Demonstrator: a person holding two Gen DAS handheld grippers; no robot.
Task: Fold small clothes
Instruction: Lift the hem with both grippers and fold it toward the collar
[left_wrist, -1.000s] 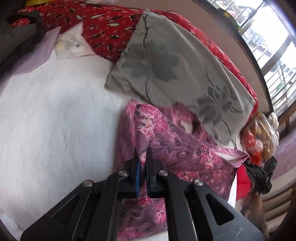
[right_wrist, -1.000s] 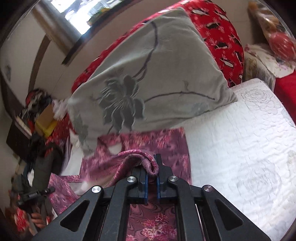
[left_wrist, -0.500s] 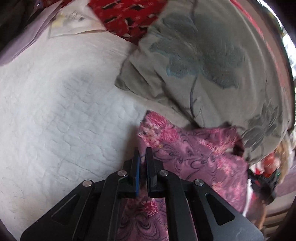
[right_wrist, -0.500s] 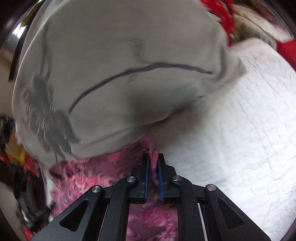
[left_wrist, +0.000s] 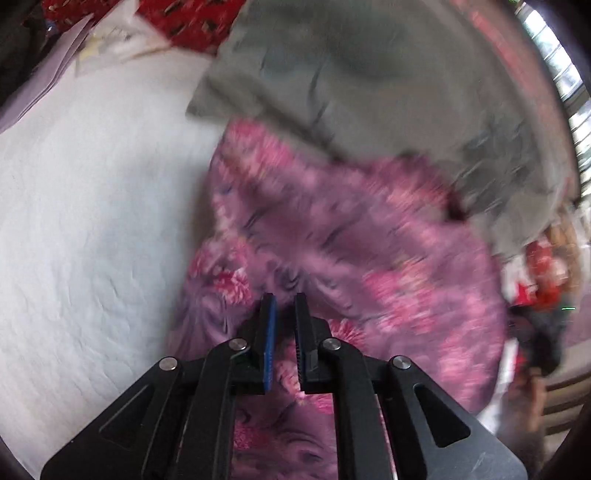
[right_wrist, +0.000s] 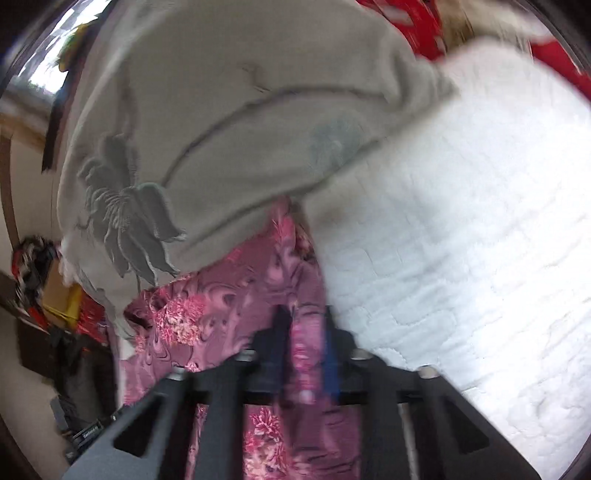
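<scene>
A pink-purple floral garment (left_wrist: 343, 240) lies folded on the white quilted bed, its far edge against a grey pillow. It also shows in the right wrist view (right_wrist: 221, 302). My left gripper (left_wrist: 282, 306) is slightly open above the garment's near part, with nothing between its jaws. My right gripper (right_wrist: 303, 325) is open over the garment's right edge, and cloth shows in the gap below it. Both views are blurred by motion.
A grey flowered pillow (left_wrist: 369, 74) (right_wrist: 229, 122) lies just behind the garment. The white quilt (left_wrist: 92, 221) (right_wrist: 461, 240) spreads to each side. A red patterned blanket (left_wrist: 192, 18) lies behind. Clutter (right_wrist: 48, 288) lies at the bed's edge.
Both grippers carried the garment's edge forward to the pillow, then let go and opened. They have drawn back a little. The garment now lies folded over.
</scene>
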